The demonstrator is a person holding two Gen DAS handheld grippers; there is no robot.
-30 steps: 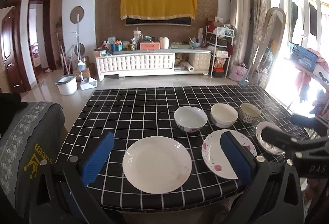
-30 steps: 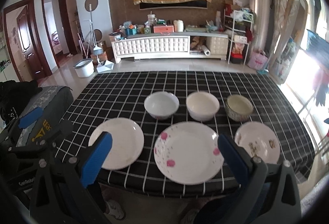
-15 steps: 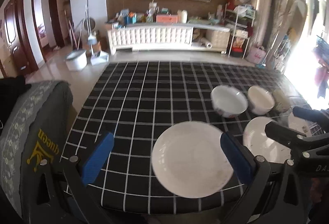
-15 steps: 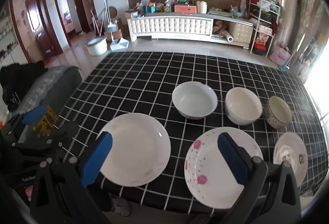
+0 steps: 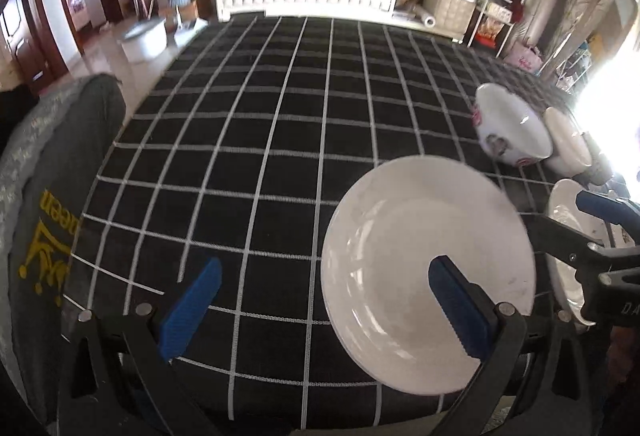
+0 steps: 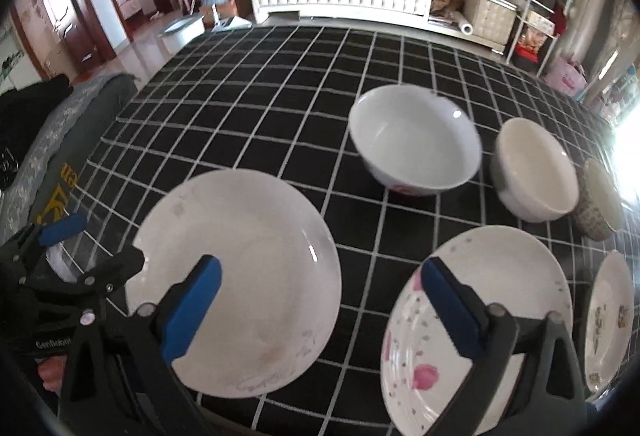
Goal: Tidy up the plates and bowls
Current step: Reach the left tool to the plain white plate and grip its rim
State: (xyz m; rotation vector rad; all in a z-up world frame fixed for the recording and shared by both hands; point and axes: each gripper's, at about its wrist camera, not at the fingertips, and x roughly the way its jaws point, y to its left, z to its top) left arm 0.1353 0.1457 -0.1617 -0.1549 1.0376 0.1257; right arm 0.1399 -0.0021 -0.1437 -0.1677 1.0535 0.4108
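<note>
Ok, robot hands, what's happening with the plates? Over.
Left gripper open, empty. Right gripper empty, fingers closing a little. Plain white plate and pink-flowered plate both flat on the table, untouched. Nothing in the way.

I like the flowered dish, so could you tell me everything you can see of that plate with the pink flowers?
The pink-flowered plate is round, white and glossy, probably ceramic, with pink blossoms and fine speckles. It lies flat on the black checked tablecloth at the near edge, between the plain white plate and a smaller patterned plate. Nothing touches it from above.
</note>
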